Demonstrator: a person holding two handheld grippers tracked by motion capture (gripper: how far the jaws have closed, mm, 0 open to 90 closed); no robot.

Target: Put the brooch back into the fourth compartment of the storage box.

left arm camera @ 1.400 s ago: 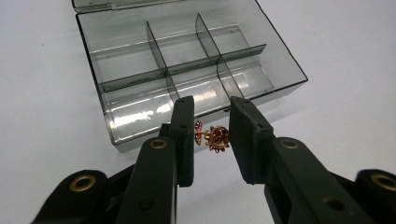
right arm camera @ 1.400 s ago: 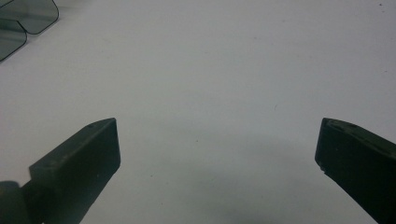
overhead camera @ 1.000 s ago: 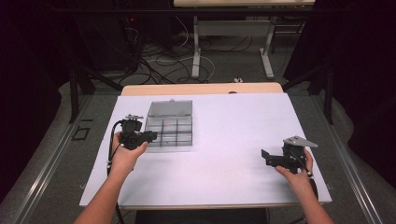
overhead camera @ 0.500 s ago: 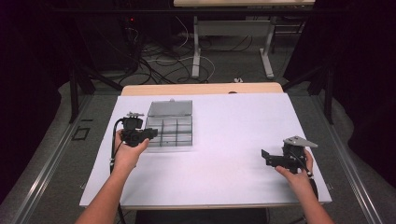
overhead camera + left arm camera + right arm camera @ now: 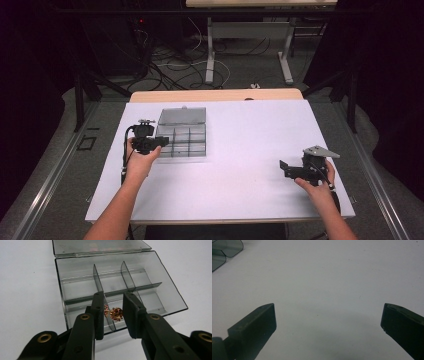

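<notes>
Over the near edge of a clear smoky-grey plastic compartment box [image 5: 120, 287] with its lid open flat, on the left of the white table [image 5: 250, 150], the left gripper [image 5: 113, 313] pinches a small gold flower-shaped earring with dark red stones [image 5: 115, 313] between narrowed jaws. The right gripper [image 5: 328, 317] rests near the table's right edge, jaws wide and empty. Held by so little, the earring could twist free, or strike a thin divider and land in the wrong compartment.
</notes>
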